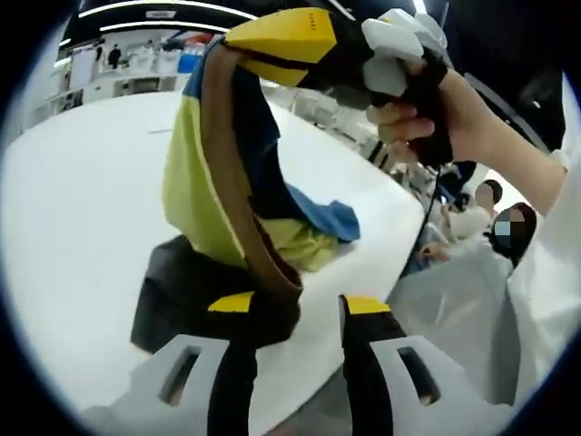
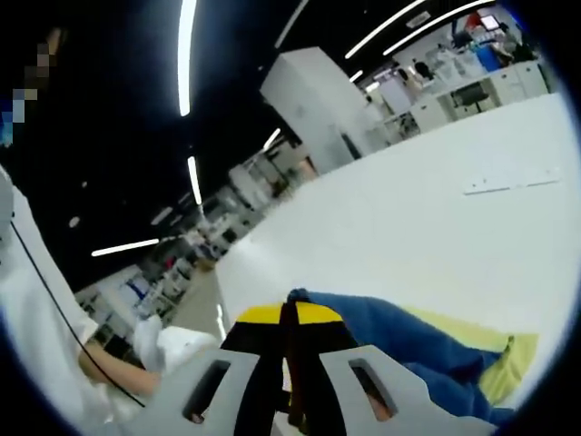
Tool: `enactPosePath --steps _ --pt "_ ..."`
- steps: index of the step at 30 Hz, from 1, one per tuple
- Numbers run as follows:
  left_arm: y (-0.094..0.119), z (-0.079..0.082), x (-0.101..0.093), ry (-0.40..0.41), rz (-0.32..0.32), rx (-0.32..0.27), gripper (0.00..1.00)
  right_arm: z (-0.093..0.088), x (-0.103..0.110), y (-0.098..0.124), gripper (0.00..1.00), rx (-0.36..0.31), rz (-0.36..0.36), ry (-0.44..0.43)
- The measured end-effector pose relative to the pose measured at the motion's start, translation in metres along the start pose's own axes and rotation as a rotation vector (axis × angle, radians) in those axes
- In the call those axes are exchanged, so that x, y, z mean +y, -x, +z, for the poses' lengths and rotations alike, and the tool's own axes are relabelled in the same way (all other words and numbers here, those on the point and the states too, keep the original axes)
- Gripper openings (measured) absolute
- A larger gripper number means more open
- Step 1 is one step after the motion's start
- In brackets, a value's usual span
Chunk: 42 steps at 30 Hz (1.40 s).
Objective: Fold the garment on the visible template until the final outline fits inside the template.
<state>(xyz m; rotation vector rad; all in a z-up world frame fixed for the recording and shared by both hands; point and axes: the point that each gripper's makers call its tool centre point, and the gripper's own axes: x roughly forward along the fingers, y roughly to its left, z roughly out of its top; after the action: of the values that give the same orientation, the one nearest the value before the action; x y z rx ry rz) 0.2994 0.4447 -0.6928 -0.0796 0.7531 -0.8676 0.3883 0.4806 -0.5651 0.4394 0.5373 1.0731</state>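
Observation:
A garment [image 1: 213, 173] in yellow-green, blue and brown hangs over the white table [image 1: 82, 209]. Its top is pinched in my right gripper [image 1: 238, 45], which a hand [image 1: 413, 113] holds up high. The lower part bunches on the table and on a dark template sheet [image 1: 168, 291]. My left gripper [image 1: 298, 304] is open, and the brown hem [image 1: 272, 272] reaches down to its left finger [image 1: 231, 304]. In the right gripper view my right gripper [image 2: 290, 313] is shut on blue fabric [image 2: 381, 331], with yellow-green cloth [image 2: 495, 350] trailing to the right.
The table edge [image 1: 399, 227] runs diagonally close beside the garment. Seated people [image 1: 495, 218] are beyond it on the right. White cabinets [image 2: 318, 100] and desks stand at the far side of the room.

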Motion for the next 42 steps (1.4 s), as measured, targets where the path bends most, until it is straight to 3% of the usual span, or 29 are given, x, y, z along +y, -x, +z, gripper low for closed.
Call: enactPosePath --steps 7,11,24,42 --pt "0.000 -0.003 0.002 0.008 0.011 0.004 0.19 0.004 0.000 0.003 0.03 -0.015 -0.004 -0.003" --pt "-0.002 -0.007 0.009 0.010 0.039 0.021 0.00 0.004 0.000 0.002 0.03 -0.013 -0.003 -0.005" --pt "0.002 -0.003 0.016 0.032 0.066 0.005 0.00 0.010 -0.004 0.010 0.03 -0.038 -0.020 -0.007" --pt "0.023 0.021 0.031 0.004 0.125 -0.047 0.00 0.024 -0.011 0.033 0.03 -0.098 -0.067 -0.014"
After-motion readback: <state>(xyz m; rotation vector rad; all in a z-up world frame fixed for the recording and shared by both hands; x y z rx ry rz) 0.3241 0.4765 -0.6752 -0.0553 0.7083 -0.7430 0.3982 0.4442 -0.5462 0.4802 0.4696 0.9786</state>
